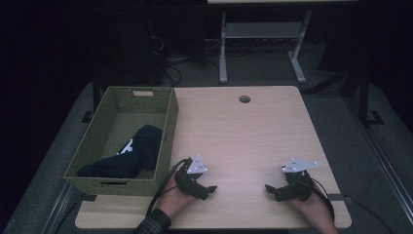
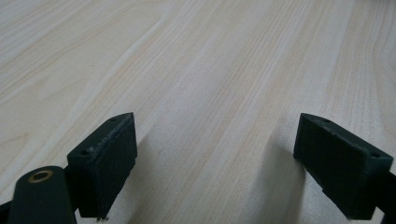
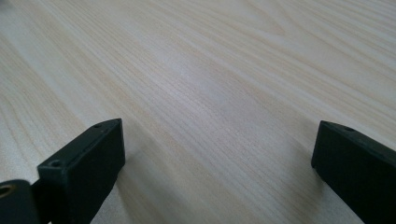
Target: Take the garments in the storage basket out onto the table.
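A green woven basket (image 1: 168, 127) stands at the table's left edge with a dark blue garment (image 1: 127, 156) lying in it. My left gripper (image 1: 208, 191) rests low on the wooden table (image 1: 243, 136) just right of the basket's near corner, open, nothing between its jaws. My right gripper (image 1: 271, 190) sits near the front right of the table, also open and empty, its jaws pointing left toward the other one. In the left gripper view the gripper (image 2: 212, 163) has bare wood between its pads; in the right gripper view the gripper (image 3: 217, 168) shows the same.
A round cable hole (image 1: 244, 99) is at the far middle of the table. Beyond the table stand a white desk frame (image 1: 263, 44) and cables on the floor. The room around is dark.
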A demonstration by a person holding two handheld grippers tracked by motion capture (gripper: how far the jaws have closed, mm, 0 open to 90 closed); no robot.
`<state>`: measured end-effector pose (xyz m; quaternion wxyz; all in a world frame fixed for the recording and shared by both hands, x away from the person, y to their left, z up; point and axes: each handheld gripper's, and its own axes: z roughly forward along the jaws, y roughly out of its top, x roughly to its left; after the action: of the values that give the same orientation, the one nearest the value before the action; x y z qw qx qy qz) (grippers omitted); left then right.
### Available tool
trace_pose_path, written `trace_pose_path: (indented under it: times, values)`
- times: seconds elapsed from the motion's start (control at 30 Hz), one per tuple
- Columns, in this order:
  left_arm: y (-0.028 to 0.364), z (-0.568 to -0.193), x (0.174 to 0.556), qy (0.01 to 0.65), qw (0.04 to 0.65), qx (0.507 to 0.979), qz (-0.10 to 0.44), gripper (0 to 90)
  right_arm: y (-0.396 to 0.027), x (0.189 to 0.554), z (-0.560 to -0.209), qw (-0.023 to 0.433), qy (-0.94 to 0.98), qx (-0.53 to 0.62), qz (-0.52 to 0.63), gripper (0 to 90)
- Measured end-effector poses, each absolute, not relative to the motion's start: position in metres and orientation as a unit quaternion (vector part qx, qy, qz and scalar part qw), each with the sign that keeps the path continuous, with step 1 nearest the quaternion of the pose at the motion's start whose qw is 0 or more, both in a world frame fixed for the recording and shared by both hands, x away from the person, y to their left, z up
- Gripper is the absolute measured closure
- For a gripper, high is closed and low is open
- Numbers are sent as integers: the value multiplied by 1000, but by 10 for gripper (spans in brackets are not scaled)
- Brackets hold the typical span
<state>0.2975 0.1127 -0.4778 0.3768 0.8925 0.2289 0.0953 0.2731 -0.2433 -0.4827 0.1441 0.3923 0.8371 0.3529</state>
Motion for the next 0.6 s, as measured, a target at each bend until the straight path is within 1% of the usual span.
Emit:
trace_pose_path:
  times: [0.6]
  values:
    - [107, -471, 301, 236, 344, 905, 89, 133, -243, 273, -483, 144, 837, 394, 352, 22]
